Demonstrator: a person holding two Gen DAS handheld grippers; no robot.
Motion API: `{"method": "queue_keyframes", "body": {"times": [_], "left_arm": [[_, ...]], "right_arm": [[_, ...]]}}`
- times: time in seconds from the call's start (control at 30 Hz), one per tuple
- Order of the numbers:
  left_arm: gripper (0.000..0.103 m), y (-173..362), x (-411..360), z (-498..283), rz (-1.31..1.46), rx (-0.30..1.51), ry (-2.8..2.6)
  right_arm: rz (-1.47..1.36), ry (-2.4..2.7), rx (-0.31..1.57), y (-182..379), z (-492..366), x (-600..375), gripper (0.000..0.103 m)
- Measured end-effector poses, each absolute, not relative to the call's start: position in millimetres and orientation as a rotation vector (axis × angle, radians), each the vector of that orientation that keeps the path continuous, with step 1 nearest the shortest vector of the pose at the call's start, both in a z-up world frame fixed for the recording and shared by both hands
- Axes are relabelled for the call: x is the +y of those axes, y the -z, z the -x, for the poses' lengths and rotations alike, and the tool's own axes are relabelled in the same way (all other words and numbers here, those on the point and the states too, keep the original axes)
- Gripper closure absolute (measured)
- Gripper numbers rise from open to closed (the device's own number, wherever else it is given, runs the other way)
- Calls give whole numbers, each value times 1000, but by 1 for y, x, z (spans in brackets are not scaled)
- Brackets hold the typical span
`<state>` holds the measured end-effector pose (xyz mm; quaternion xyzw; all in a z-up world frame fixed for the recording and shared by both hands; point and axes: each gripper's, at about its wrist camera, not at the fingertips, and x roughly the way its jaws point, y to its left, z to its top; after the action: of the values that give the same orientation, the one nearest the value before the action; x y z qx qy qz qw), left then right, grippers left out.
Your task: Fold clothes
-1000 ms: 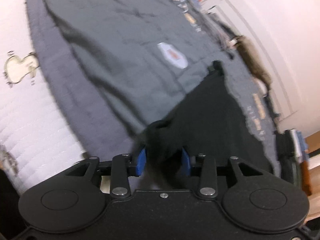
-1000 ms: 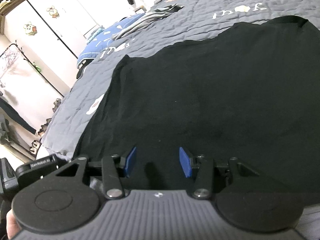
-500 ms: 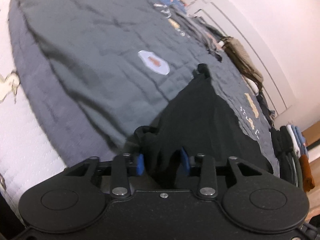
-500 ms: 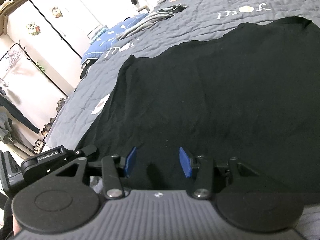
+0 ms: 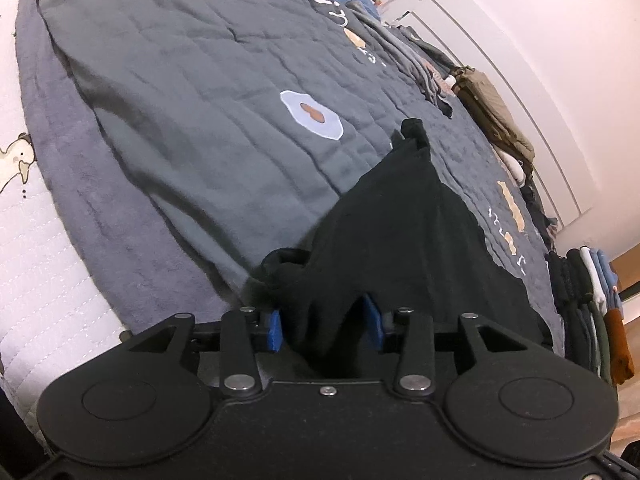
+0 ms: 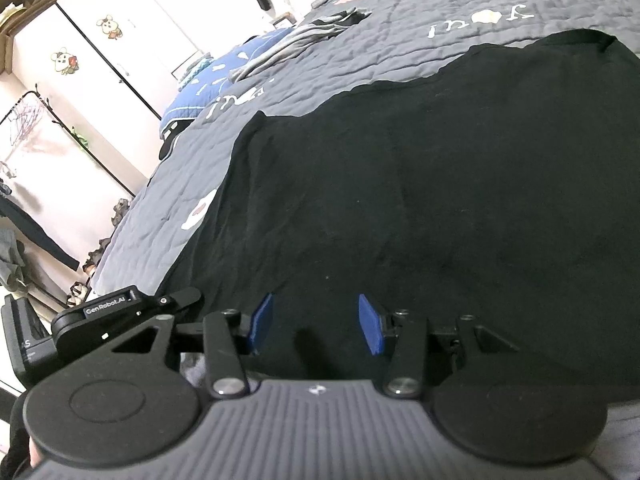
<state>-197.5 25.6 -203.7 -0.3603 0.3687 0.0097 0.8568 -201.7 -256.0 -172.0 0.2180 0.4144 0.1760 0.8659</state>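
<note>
The black garment point(image 6: 420, 184) lies spread flat on the bed's grey quilt point(image 5: 208, 92), filling the middle of the right wrist view from about 9 o'clock round to 3 o'clock. It is laid out this way, most likely, so that its edges can be found and drawn over one another in a clean fold.

The left claw point(image 5: 326, 322) has a bunched corner of the garment between its blue pads point(image 5: 275, 330). Cloth is gathered up in a ridge that runs away from the claw toward 12 o'clock, ending in a small peak near the egg patch point(image 5: 310, 114) on the quilt. The jaws are opening slightly at this moment, with the fabric between them; the pads look to be against the bunch, so I judge the hold is loosening rather than gone. A corner is taken like this to lift one side and carry it across.

The right claw point(image 6: 316, 326) stands wide open, nothing between its pads, poised just above the garment's near edge. It probably waits to pin or pinch the cloth while the left side moves.

Folded clothes point(image 5: 588, 304) are stacked at 3 o'clock in the left view, well apart from the garment.
</note>
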Motion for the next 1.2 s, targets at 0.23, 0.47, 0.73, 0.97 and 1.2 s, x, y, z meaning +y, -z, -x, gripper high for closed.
{"method": "queue_keyframes", "body": {"times": [0.23, 0.47, 0.73, 0.97, 1.2], "left_arm": [[89, 197, 24, 201, 724, 747, -11], [93, 185, 15, 204, 657, 690, 28], [93, 176, 0, 204, 619, 647, 83], [93, 167, -26, 202, 529, 615, 151], [93, 155, -65, 199, 412, 573, 241]], "right_arm": [[-459, -365, 858, 169, 203, -258, 56], [-466, -365, 853, 165, 205, -261, 56], [-479, -335, 852, 161, 210, -271, 56], [-511, -304, 834, 157, 216, -289, 56], [-557, -255, 811, 155, 224, -315, 56]]}}
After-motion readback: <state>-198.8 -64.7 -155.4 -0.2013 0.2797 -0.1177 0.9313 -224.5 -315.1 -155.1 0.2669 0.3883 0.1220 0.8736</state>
